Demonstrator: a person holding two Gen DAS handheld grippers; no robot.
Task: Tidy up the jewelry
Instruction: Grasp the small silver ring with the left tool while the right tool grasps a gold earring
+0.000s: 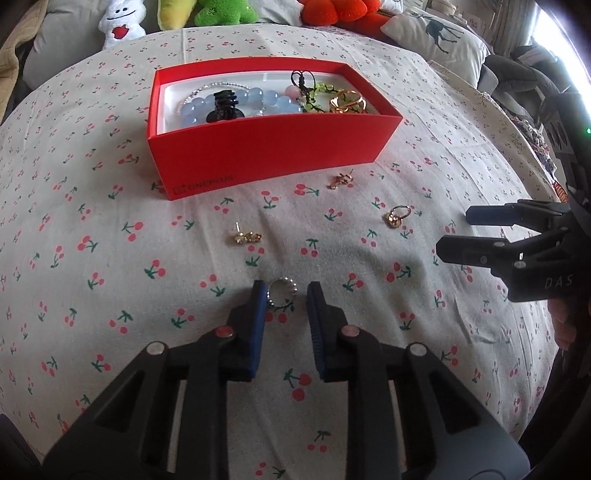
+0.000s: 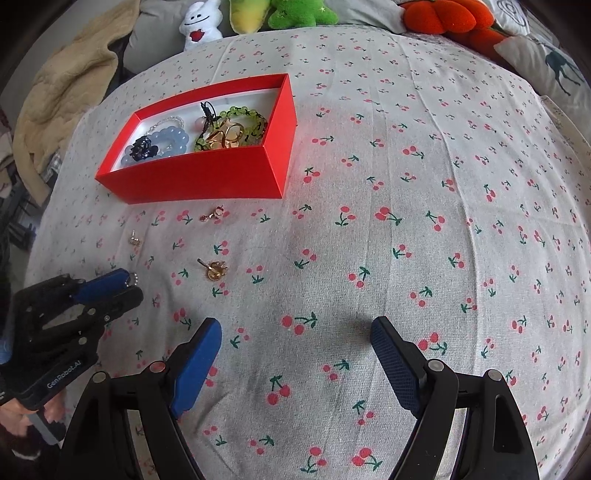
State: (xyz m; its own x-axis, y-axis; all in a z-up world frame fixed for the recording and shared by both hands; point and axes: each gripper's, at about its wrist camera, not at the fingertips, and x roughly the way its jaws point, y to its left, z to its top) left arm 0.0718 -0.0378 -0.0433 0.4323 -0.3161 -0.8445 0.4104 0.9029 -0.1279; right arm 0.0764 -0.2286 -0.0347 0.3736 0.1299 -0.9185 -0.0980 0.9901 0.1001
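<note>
A small silver beaded ring (image 1: pixel 282 293) lies on the cherry-print cloth between the fingers of my left gripper (image 1: pixel 286 293). The left pad touches it and the right pad stands a little off, so the jaws are open around it. In the right wrist view the ring (image 2: pixel 135 278) peeks out at the left gripper's (image 2: pixel 129 286) tip. My right gripper (image 2: pixel 295 332) hangs wide open over bare cloth, holding nothing. Three gold earrings lie loose: a stud (image 1: pixel 249 237), a rose-gold one (image 1: pixel 341 180) and a hoop (image 1: pixel 396 216). The red box (image 1: pixel 273 147) holds bead bracelets, a black clip and gold pieces.
Plush toys (image 1: pixel 118 26) and a deer-print pillow (image 1: pixel 439 37) line the far edge of the bed. A beige blanket (image 2: pixel 62 96) lies at the far left. The right gripper (image 1: pixel 454 232) reaches in from the right edge of the left wrist view.
</note>
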